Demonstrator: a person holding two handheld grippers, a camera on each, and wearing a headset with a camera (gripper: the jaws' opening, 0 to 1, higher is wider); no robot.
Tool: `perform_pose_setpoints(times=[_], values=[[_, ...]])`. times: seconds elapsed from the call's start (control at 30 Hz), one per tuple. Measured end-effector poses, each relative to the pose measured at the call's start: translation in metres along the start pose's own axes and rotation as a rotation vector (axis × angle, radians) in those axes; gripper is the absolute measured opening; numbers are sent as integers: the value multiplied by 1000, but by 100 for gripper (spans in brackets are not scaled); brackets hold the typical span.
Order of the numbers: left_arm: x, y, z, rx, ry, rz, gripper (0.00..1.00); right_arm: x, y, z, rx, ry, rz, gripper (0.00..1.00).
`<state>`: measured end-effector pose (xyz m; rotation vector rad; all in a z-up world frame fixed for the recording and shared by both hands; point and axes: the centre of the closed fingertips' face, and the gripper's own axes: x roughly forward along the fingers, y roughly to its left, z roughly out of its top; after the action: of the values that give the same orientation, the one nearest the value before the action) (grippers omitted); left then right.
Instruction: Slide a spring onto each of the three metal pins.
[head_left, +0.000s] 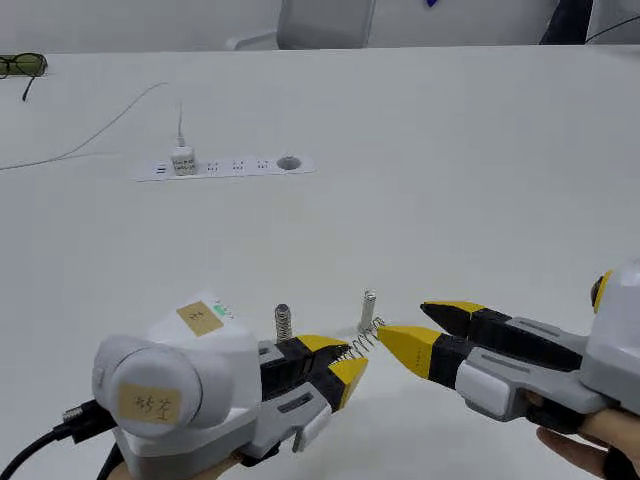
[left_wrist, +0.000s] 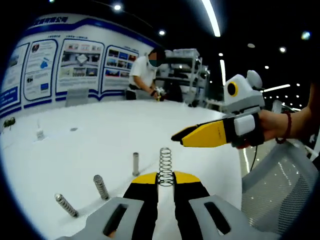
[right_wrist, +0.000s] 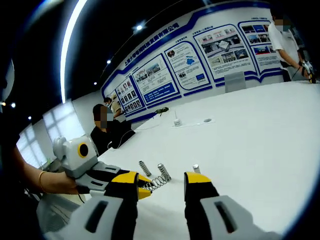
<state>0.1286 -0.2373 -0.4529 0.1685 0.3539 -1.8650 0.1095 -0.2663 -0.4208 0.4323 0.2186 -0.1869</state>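
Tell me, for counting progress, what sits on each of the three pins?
Two pins carry springs, hiding their shafts. The third pin is bare; the left gripper holds its spring.

Spring (left_wrist: 165, 165): thin bare metal wire, bright, catches light along the coils. Bare pin (left_wrist: 135, 164): smooth metal, satin grey, faint gloss at the cap. Sprung pin (left_wrist: 101, 186): same grey metal, ribbed by its wire coil. Left gripper (left_wrist: 165, 176): jaw tips yellow plastic, matt; shanks black plastic, slight sheen; housing light grey plastic, smooth, semi-gloss. Right gripper (right_wrist: 161, 180): same plastics, same finish. Paper label (head_left: 200, 318) on the left housing: tan, matt. Bench top (head_left: 450, 150): white, smooth, matt, no grain. Power strip (head_left: 225, 166): white plastic, smooth.
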Motion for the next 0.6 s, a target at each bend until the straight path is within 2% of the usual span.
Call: perform_pose_setpoints(times=[0.1,0.27,0.43,0.6], values=[[-4,-5,4,-23,-29,-6,10,3,6,-1,18,2,20,34],[-10,-8,11,-19,-67,-7,10,5,14,-2,74,1,47,31],[-14,-10,16,-19,-93,-10,10,7,21,-1,126,-9,70,28],[-16,-14,17,-29,-108,-28,10,10,27,-2,133,-6,89,23]])
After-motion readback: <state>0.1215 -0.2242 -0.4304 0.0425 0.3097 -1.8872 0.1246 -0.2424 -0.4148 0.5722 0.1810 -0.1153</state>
